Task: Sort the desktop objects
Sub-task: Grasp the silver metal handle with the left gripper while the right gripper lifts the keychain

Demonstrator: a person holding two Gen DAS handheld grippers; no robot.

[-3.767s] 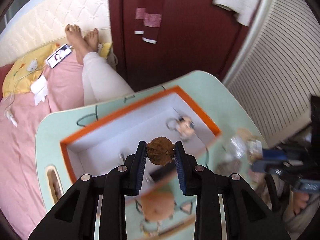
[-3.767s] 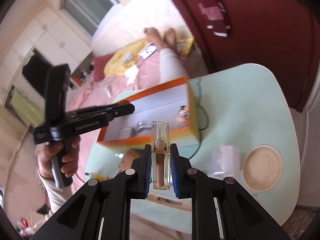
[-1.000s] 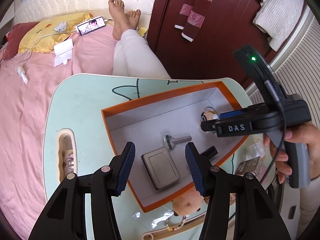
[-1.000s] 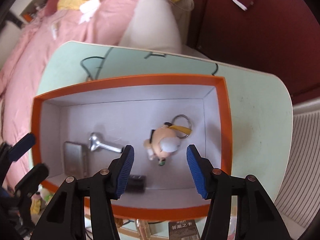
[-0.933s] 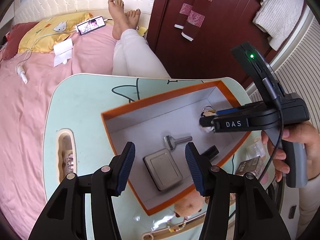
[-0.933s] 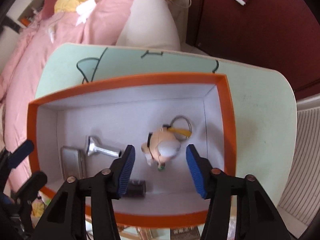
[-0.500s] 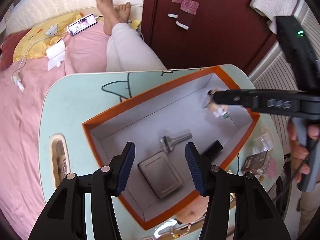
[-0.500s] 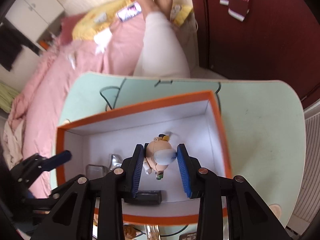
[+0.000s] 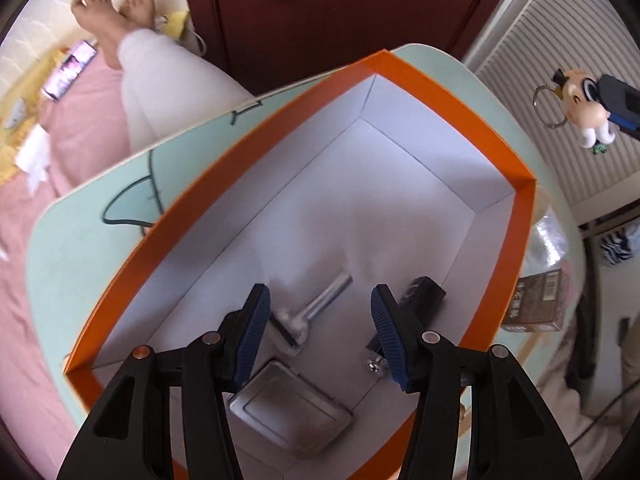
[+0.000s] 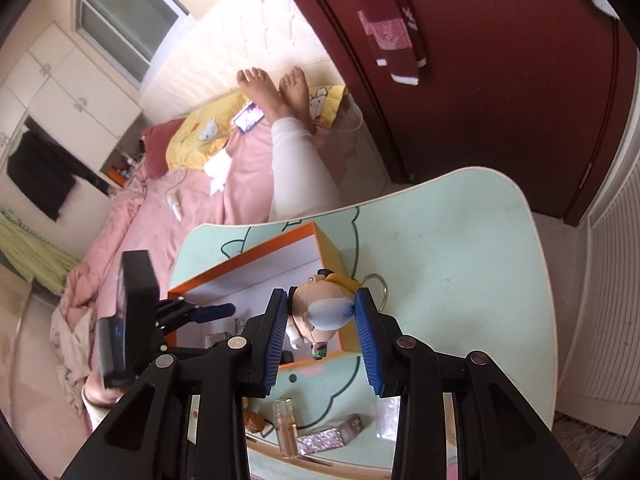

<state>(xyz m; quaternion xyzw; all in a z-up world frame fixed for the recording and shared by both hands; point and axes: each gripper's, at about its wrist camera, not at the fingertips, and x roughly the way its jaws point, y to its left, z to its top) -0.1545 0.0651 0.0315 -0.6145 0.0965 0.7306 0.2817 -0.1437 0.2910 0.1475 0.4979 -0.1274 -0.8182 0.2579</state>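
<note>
Lifted out of the box since the earlier frames: the keychain figure, which a second ago lay on the box floor between wide right jaws, is now clamped and raised clear.

Left wrist view: left gripper [image 9: 318, 332] is held over the near end of the orange box [image 9: 472, 116]; jaws are partly open and opening a little, nothing gripped between them. Inside the box, a silver tool [image 9: 316, 312] is seen at 12 o'clock from the fingertips, a flat grey tin [image 9: 292, 408] at 6 o'clock below them, and a black item [image 9: 424, 296] at 2 o'clock, partly hidden by the right finger. Box is set on the mint table [image 9: 80, 224]. Keychain figure [image 9: 584, 108] is seen at 2 o'clock of the frame, in the air beyond the box rim, pinched by the right gripper's blue-padded finger. A brown carton [image 9: 536, 300] lies on the table at 3 o'clock outside the box. A person's legs [image 9: 160, 76] are seen at 11 o'clock.

Right wrist view: right gripper [image 10: 320, 324] is closed narrow on the figure [image 10: 324, 312], pads pressed on both sides of its head, key ring [image 10: 378, 284] sticking out at 1 o'clock. Box [image 10: 276, 248] is below and behind it, at 11 o'clock. Left gripper [image 10: 200, 312] is seen at 9 o'clock, reaching into the box. On the table's [image 10: 460, 260] near edge at 6 o'clock: a clear bottle [image 10: 288, 424], a foil carton [image 10: 332, 434], a brown lump [image 10: 254, 420].
</note>
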